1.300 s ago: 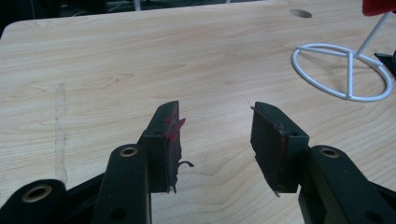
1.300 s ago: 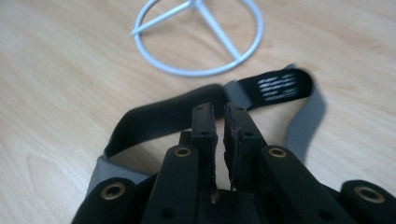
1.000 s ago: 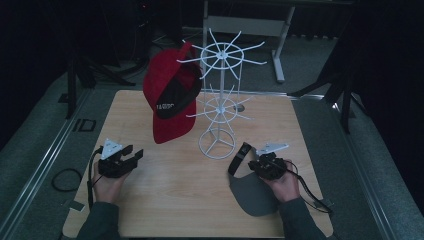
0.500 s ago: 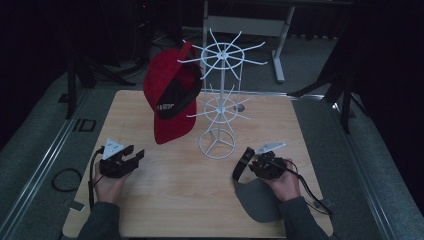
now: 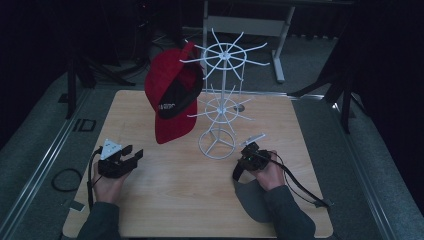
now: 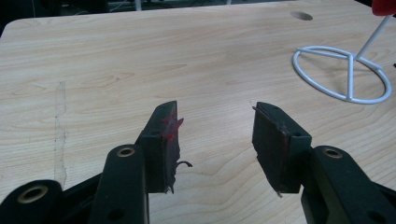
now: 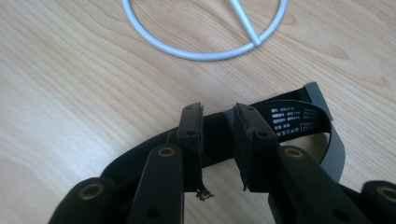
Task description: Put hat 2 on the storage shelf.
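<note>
Two grippers, one job. My right gripper (image 7: 217,114) sits low at the dark cap (image 5: 250,197) in the lower right of the high view. Its jaws have just been opening and now stand narrowly apart, with the cap's labelled inner band (image 7: 289,121) between them but not pinched. That band runs from lower left to upper right across the jaws, and the wire stand (image 5: 223,100) rises just beyond. My left gripper (image 6: 215,112) is wide and empty, well apart at lower left, so the right is nearer.
</note>
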